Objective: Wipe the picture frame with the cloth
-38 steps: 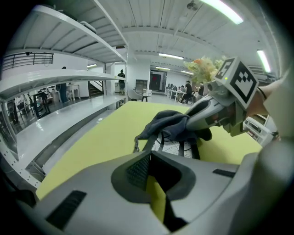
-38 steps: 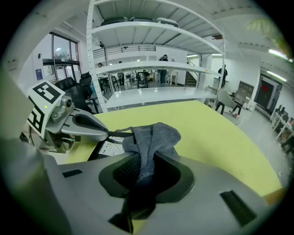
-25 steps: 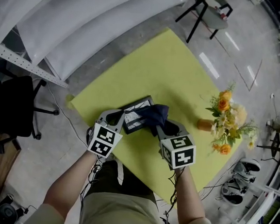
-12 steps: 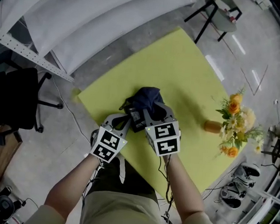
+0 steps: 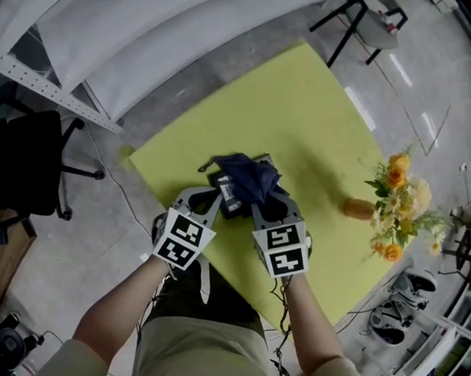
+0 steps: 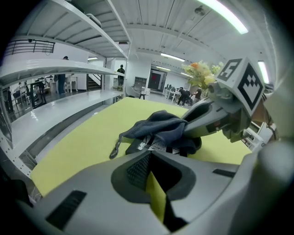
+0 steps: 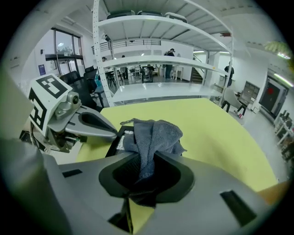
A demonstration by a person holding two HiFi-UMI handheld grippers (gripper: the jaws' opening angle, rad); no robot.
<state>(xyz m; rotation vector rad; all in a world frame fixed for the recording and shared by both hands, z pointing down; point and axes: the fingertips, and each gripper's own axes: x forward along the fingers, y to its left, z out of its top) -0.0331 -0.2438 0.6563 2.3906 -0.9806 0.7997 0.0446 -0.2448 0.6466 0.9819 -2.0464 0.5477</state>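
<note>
One frame [image 5: 227, 196], one cloth [image 5: 249, 177], one table [image 5: 308, 108], one bunch of flowers [image 5: 395, 207]. Two grippers: left gripper [image 5: 207, 197] and right gripper [image 5: 272, 201].

Grey concrete floor [image 5: 229, 76] under a yellow-green table [image 5: 308, 108]. White shelves [image 5: 110, 25] at upper left, black office chair [image 5: 16, 164] at left, second chair [image 5: 371, 29] beyond the table. Strip lights [image 6: 225, 16] on a white ceiling [image 6: 151, 18].

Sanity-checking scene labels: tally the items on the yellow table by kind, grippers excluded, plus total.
picture frame: 1
cloth: 1
flower bouquet: 1
Total: 3
</note>
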